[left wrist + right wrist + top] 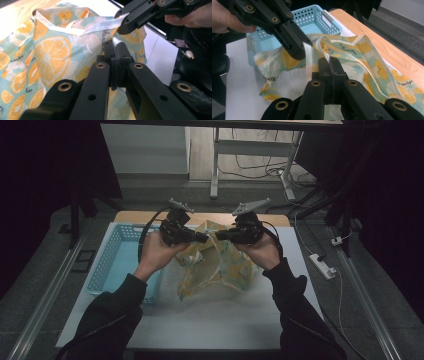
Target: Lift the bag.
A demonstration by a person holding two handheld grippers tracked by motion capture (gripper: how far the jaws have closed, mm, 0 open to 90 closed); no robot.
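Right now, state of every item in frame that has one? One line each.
Left gripper: shut on the hem of the cloth, lifted off the table.
Right gripper: shut on the same hem, close beside the left one.
Orange-print cloth: held up by its white hem, crumpled, lower part resting on the table.
Blue basket: upright on the table, nothing visible inside.
White table cover: flat.

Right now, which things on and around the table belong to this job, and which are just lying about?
In the job:
- orange-print cloth
- left hand-held gripper, shut on its hem
- right hand-held gripper, shut on its hem

Lying about:
- blue basket
- power strip on the floor
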